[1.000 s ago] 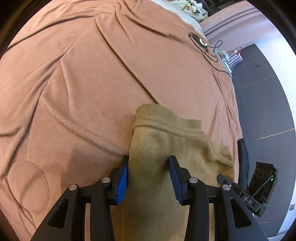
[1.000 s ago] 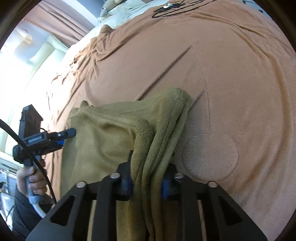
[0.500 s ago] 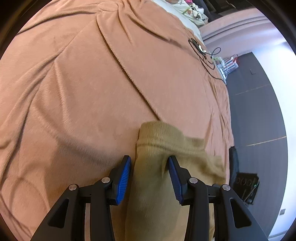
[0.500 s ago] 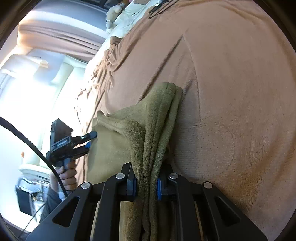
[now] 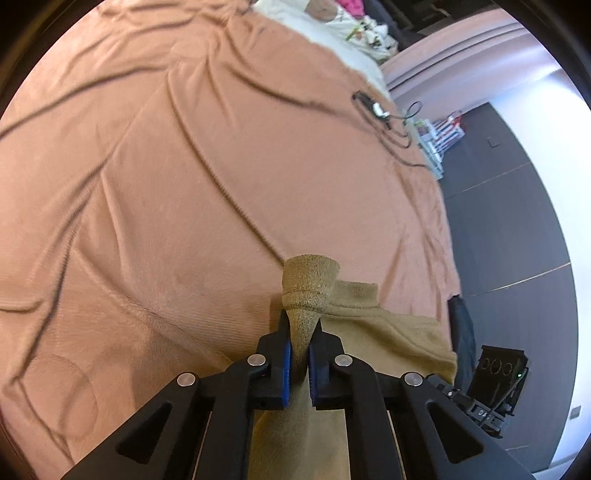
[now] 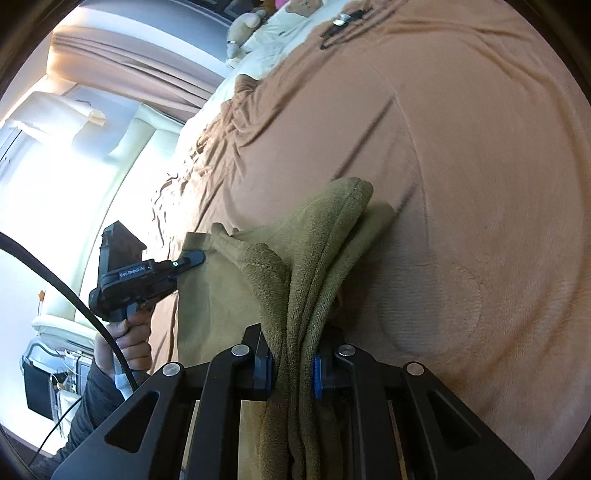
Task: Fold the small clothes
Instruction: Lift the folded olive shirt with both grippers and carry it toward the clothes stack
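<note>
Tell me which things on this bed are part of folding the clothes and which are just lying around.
Part of the job:
- olive garment
- left gripper, its jaws just closed, shut on the garment's corner
- right gripper, shut on a bunched edge
- brown blanket it lies on

Lying about:
- black cable at the far edge
- soft toy by the pillows
</note>
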